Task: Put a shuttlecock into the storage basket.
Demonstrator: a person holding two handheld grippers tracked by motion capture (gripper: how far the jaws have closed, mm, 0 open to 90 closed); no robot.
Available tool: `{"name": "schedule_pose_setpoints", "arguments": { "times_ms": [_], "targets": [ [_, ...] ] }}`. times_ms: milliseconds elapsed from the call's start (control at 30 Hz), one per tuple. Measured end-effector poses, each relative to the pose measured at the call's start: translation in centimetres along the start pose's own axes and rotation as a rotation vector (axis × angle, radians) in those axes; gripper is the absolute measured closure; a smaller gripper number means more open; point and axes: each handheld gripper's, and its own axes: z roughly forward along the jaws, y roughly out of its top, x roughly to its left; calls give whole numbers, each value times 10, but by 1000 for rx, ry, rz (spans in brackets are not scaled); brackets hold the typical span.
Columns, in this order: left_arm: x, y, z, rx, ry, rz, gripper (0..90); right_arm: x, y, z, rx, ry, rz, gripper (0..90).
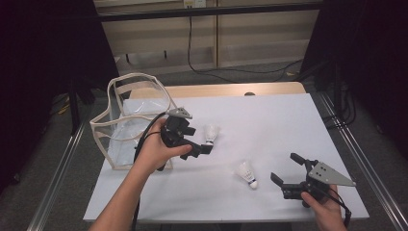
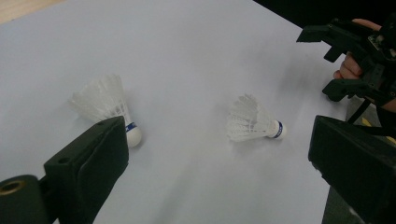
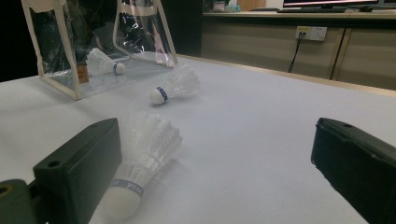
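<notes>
White feathered shuttlecocks lie on smooth table.

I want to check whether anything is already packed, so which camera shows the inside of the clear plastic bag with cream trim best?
The right gripper view: through the clear plastic bag with cream trim a white feathered shuttlecock shows lying inside. The high view gives the bag's whole outline from above, but its contents are hard to make out there.

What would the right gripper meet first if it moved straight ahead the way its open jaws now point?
Most likely the near shuttlecock, lying on the white table just ahead of the right gripper, close to one jaw. Beyond it lie the far shuttlecock and the clear bag. Depth is uncertain.
</notes>
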Motion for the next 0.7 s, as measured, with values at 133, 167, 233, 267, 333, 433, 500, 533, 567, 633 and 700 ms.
{"name": "schedule_pose_setpoints", "arguments": {
  "times_ms": [133,167,233,267,333,433,500,533,567,633,700],
  "targets": [
    [0,-4,3,11,-3,5,47,0,0,0,0,-1,-3,14],
    [1,-6,4,11,-7,9,46,0,0,0,0,-1,-2,14],
    [0,-8,6,13,-6,8,42,1,0,0,1,-2,-6,14],
    [1,-9,6,15,-14,13,41,1,0,0,2,-2,-5,15],
    [1,-12,8,15,-15,10,40,1,0,0,2,-3,-6,14],
    [2,-16,11,15,-17,10,39,0,0,0,0,-2,-5,14],
    [2,-18,13,16,-19,6,40,0,0,0,0,-3,-4,14],
    [2,-19,14,17,-17,5,40,1,0,0,0,-3,-3,15],
    [3,-20,15,17,-17,6,40,0,0,0,1,-3,-6,14],
    [3,-22,17,17,-19,8,40,0,0,0,-1,-4,-3,14],
    [2,-24,19,11,-15,9,40,0,0,0,0,-3,-4,15]
  ]
}}
